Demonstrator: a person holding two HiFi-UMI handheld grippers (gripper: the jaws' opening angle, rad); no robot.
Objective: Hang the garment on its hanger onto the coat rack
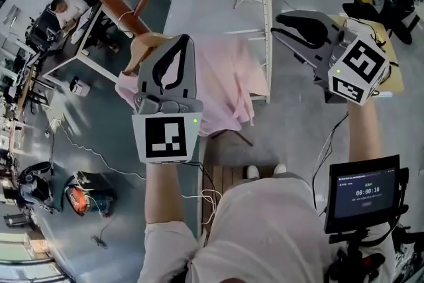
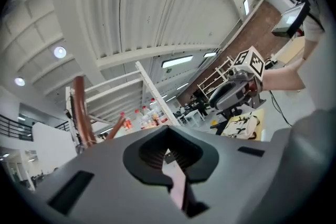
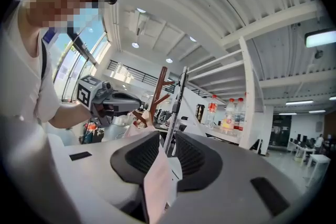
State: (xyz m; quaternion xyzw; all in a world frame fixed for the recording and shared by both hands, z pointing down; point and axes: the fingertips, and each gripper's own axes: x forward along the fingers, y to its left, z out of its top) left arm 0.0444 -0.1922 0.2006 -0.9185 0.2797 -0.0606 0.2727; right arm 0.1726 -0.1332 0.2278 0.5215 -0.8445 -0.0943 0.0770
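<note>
left gripper (image 1: 177,44) clamped on garment (image 1: 225,76) | right gripper (image 1: 281,20) likewise | garment's length runs sideways between them

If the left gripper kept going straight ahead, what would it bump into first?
Probably the white table frame, though depth is hard to judge. The left gripper, shut on the pink garment, aims just right of the brown coat rack.
</note>
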